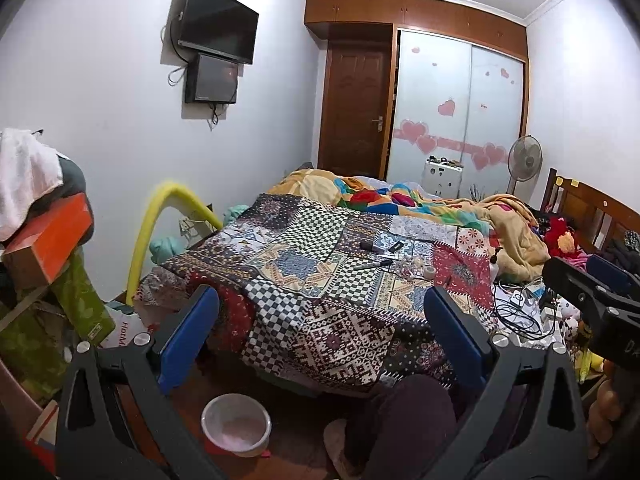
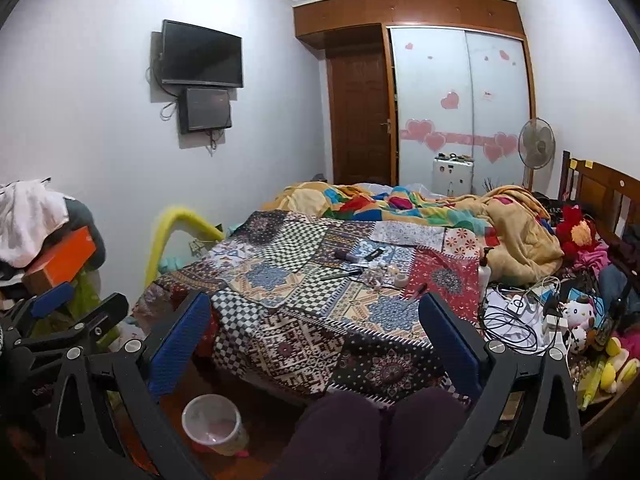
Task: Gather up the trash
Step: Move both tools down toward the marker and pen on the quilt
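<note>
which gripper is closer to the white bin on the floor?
Left, slightly. The bin sits just below the left gripper; the right gripper is beside it, further right.

Left tool (image 1: 320,340): black triangular frame w/ cut-outs, silver screws, blue ribbed pads (image 1: 188,336). Right tool (image 2: 316,340): same build. Person's legs (image 2: 360,432): dark purple trousers; light slipper (image 1: 340,448).

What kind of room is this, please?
Most likely a lived-in bedroom: a bed with a patchwork cover and rumpled blankets, a sliding-door wardrobe with heart stickers, and a wall-mounted television.
</note>
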A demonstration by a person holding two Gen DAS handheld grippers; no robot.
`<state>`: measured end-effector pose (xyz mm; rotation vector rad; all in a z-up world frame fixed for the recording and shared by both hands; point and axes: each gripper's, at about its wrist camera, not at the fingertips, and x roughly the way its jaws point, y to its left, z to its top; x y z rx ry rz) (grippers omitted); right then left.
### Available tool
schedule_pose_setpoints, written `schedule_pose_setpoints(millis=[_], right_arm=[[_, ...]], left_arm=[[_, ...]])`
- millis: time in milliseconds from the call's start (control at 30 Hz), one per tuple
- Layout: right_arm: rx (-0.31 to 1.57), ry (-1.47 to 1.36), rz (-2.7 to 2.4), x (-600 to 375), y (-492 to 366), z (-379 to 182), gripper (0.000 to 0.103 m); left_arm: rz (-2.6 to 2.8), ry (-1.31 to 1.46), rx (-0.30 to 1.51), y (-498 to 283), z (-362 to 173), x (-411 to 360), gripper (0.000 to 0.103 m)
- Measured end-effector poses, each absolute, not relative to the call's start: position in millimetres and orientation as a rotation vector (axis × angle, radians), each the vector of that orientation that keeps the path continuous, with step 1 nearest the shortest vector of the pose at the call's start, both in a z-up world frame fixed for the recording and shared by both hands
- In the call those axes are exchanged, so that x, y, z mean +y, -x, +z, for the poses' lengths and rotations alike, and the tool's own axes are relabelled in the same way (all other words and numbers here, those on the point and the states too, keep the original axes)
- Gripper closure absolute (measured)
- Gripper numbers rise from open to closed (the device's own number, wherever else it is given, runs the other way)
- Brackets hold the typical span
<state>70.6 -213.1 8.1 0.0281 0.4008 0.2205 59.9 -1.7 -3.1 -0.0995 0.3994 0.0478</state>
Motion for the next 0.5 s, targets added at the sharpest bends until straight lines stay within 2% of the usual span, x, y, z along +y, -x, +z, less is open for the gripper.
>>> schedule_pose_setpoints(millis=[500], right_arm=[[0.487, -0.037, 0.067, -263.0, -191.6, -3.8, 0.000]], left_arm=[[0.021, 0.081, 0.496, -213.8, -15.6, -43.6, 0.000]])
